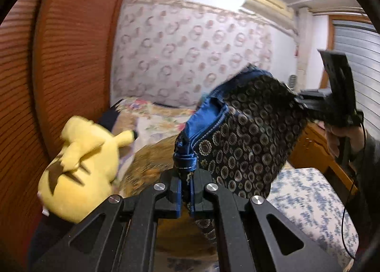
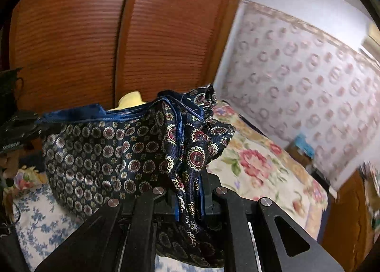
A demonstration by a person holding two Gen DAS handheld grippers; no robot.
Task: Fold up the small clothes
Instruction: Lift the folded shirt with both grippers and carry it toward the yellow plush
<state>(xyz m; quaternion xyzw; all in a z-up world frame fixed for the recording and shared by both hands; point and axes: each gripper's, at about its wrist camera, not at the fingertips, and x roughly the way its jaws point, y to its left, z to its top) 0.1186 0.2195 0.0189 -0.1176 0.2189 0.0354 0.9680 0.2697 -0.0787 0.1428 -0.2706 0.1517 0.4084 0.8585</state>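
Left wrist view: the left claw is clenched on a corner of the cloth, a dark silky piece with round medallions and a blue hem. The cloth hangs in the air, stretched across to the right claw, whose handle sits in a hand. It touches nothing below. Beneath it lies the bed with a floral cover, and a blue-flowered sheet nearer. A yellow plush lies just left of the claw, by the wooden doors. Everything is blurred, as in a swing.

Right wrist view: the right claw grips the other end, a bunched handful of cloth jammed between its fingers. The blue hem runs taut towards the left claw, dim at the left edge. The bed spreads out to the right, well below the cloth.

To my eye this is the opening step: the cloth is held up by two corners and pulled straight, with no fold made yet. Next it wants lowering flat onto the bed, clear of the plush, both grips kept equally tight so the hem stays level. The right bunch looks untidy and may leave that corner crumpled.
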